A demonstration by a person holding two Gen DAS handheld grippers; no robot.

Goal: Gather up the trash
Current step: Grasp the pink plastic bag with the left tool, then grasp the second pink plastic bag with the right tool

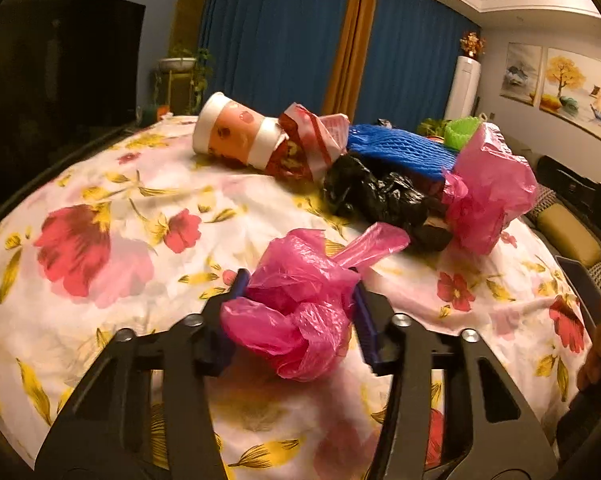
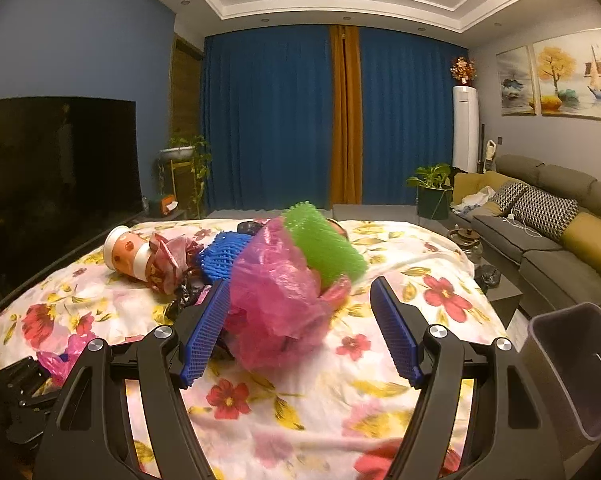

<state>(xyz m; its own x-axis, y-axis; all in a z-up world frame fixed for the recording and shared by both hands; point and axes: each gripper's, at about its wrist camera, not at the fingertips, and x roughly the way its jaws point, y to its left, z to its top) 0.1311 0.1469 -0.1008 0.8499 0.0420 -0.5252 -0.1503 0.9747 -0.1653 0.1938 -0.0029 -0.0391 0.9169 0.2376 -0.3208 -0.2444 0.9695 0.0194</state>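
Note:
A heap of trash lies on a flower-patterned cloth (image 1: 100, 184). My left gripper (image 1: 298, 300) is shut on a crumpled pink plastic bag (image 1: 300, 300) near the cloth's front. Behind it lie a paper cup (image 1: 236, 132), a red-and-white wrapper (image 1: 308, 140), a black bag (image 1: 376, 196), blue foam netting (image 1: 400, 148) and a second pink bag (image 1: 488, 192). My right gripper (image 2: 300, 312) is open around that second pink bag (image 2: 276, 292), its left pad touching it. Green foam netting (image 2: 324, 248) lies just behind the bag.
A grey bin (image 2: 576, 364) stands at the right edge of the cloth in the right wrist view. A sofa (image 2: 548, 232) runs along the right wall. A dark TV screen (image 2: 56, 168) stands at the left. Blue curtains hang behind.

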